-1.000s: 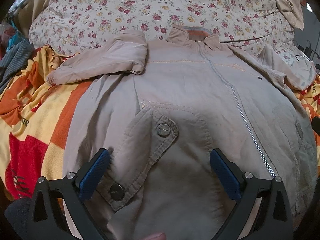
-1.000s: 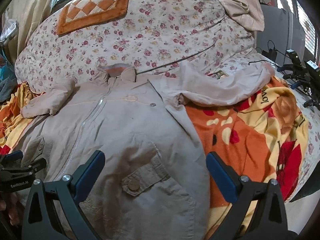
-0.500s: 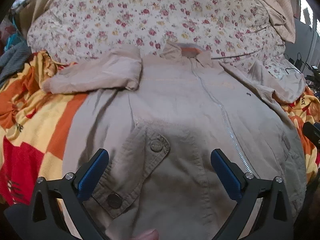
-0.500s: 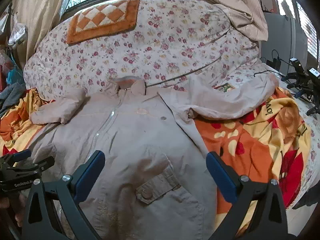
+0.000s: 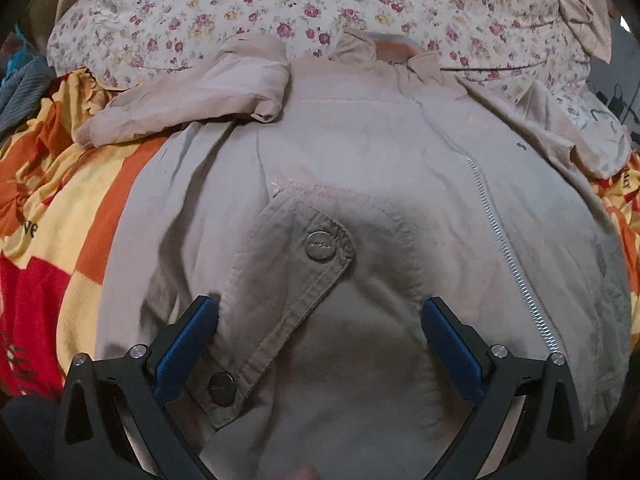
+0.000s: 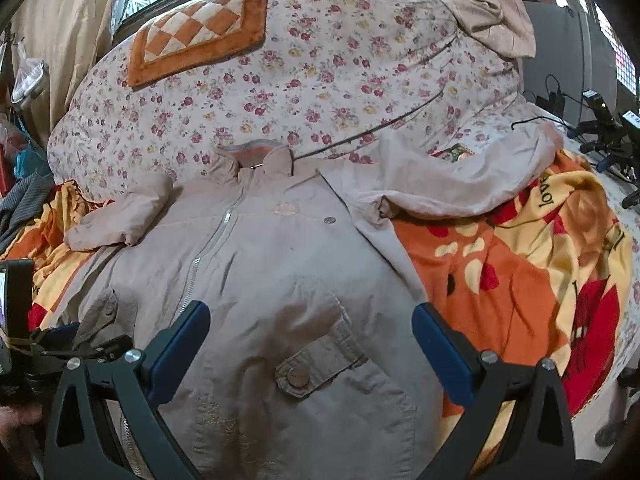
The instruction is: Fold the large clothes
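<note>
1. Bed: orange/yellow/red blanket (image 6: 520,264) spread over it, floral quilt (image 6: 320,80) heaped at the far end, checkered orange cushion (image 6: 200,36) on top of the quilt.
2. Beige jacket (image 6: 280,264) lies front-up on the blanket, zipped, collar (image 6: 256,156) against the floral quilt, hem toward the cameras.
3. Sleeve (image 6: 460,184) on the right side stretched out sideways over the blanket; the other sleeve (image 5: 192,100) bent, cuff lying on the blanket.
4. Left tongs (image 5: 320,332): wide open, holding nothing, low over the jacket's lower front; blue fingers (image 5: 188,340) either side of a flap pocket (image 5: 288,280) with a metal snap (image 5: 322,245).
5. Right tongs (image 6: 312,340): wide open, empty, above the lower front near the other flap pocket (image 6: 320,364); contact with cloth can't be told.
6. Zipper (image 5: 496,232) runs collar to hem between the two pockets.
7. Cables and black gear (image 6: 600,120) at the bed's far right edge.
</note>
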A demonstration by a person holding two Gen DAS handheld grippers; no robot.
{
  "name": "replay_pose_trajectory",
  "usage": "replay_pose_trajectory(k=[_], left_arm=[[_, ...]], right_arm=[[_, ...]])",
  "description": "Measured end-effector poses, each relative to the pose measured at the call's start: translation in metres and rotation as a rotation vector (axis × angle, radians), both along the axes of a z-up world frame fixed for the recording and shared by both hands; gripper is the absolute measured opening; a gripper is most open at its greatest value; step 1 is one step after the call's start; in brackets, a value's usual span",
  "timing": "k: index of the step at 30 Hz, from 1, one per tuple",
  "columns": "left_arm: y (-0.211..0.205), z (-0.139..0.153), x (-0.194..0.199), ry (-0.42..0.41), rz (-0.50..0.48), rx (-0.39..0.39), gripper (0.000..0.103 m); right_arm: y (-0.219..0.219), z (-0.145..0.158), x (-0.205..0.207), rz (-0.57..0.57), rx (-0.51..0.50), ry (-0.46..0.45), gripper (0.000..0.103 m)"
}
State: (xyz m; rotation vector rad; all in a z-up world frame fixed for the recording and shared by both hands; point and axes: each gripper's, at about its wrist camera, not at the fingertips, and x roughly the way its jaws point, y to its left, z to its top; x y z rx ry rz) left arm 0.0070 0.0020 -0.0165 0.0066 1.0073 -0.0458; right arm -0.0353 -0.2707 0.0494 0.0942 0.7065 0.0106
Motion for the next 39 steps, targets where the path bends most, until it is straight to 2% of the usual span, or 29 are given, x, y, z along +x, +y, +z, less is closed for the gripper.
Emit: replay_pose_trajectory(k=[12, 16, 19, 21, 28, 31, 33, 35, 37, 39], left_arm=[[-0.003, -0.002, -0.004, -0.038, -0.01, 0.052, 0.096], [-0.002, 0.0, -0.004, -0.039, -0.018, 0.032, 0.095], [0.0, 0.007, -0.004, -0.025, -0.032, -0.015, 0.093], [0.003, 0.019, -0.005, -0.038, -0.03, -0.055, 0.087], [0.02, 0.093, -0.008, -0.23, 0.0, -0.064, 0.087], [0.028, 0.121, -0.017, -0.383, 0.0, -0.027, 0.087], [0.031, 0.131, -0.029, -0.498, -0.006, -0.009, 0.087], [0.031, 0.134, -0.036, -0.571, -0.028, -0.004, 0.087], [0.033, 0.131, -0.036, -0.582, -0.048, -0.036, 0.088], [0.033, 0.123, -0.025, -0.527, -0.076, -0.066, 0.088]], right_arm=[[-0.008, -0.008, 0.002, -0.027, 0.027, 0.002, 0.103], [-0.008, -0.007, 0.002, -0.025, 0.025, -0.002, 0.103], [-0.013, -0.004, -0.001, -0.039, 0.041, -0.013, 0.103], [-0.018, -0.002, -0.004, -0.052, 0.054, -0.019, 0.103], [-0.023, 0.012, -0.01, -0.065, 0.025, -0.053, 0.103], [-0.021, 0.023, -0.007, -0.055, -0.008, -0.074, 0.103], [-0.019, 0.03, -0.003, -0.036, -0.033, -0.081, 0.103], [-0.017, 0.037, 0.004, -0.011, -0.061, -0.088, 0.103], [-0.014, 0.041, 0.01, 0.014, -0.09, -0.086, 0.103], [-0.012, 0.046, 0.021, 0.054, -0.111, -0.078, 0.103]])
